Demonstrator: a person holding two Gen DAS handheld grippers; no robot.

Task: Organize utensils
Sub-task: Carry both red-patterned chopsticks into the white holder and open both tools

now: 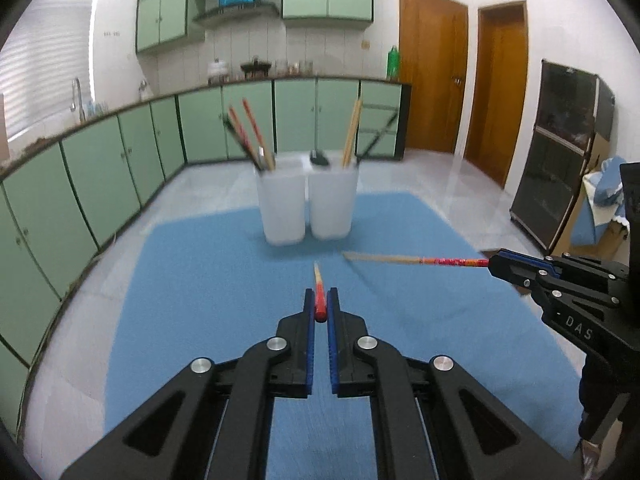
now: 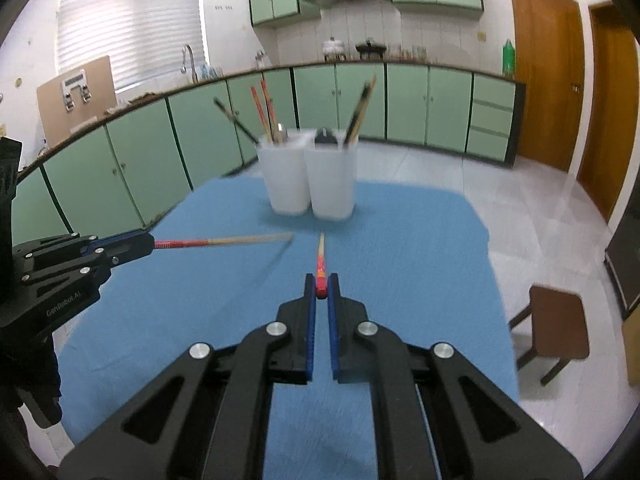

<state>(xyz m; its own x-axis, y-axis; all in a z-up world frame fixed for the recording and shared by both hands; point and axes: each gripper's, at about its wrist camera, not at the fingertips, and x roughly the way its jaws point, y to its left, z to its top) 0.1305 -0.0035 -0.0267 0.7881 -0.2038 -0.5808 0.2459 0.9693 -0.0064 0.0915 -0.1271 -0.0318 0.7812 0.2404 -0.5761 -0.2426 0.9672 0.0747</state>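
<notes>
Chopsticks are gripped by both grippers. Through the left wrist camera, the left gripper [image 1: 320,300] is seen closed on the red end of a chopstick [image 1: 318,284], which points forward above the blue mat [image 1: 200,300]. The right gripper [image 1: 494,266] enters from the right, clamped on a second chopstick [image 1: 400,259] that is held level, its pale tip aimed left. Behind them, 2 white cups [image 1: 308,204] stand side by side on the mat, touching or nearly so, with chopsticks [image 1: 250,136] leaning in each.

Through the right wrist camera, the right gripper [image 2: 321,286] is seen shut on its chopstick [image 2: 321,258], pointed toward the cups [image 2: 312,180]. The left gripper [image 2: 148,242] reaches in from the left, holding its chopstick [image 2: 232,241] level, tip aimed right. A brown stool [image 2: 556,328] stands beside the table at right.
</notes>
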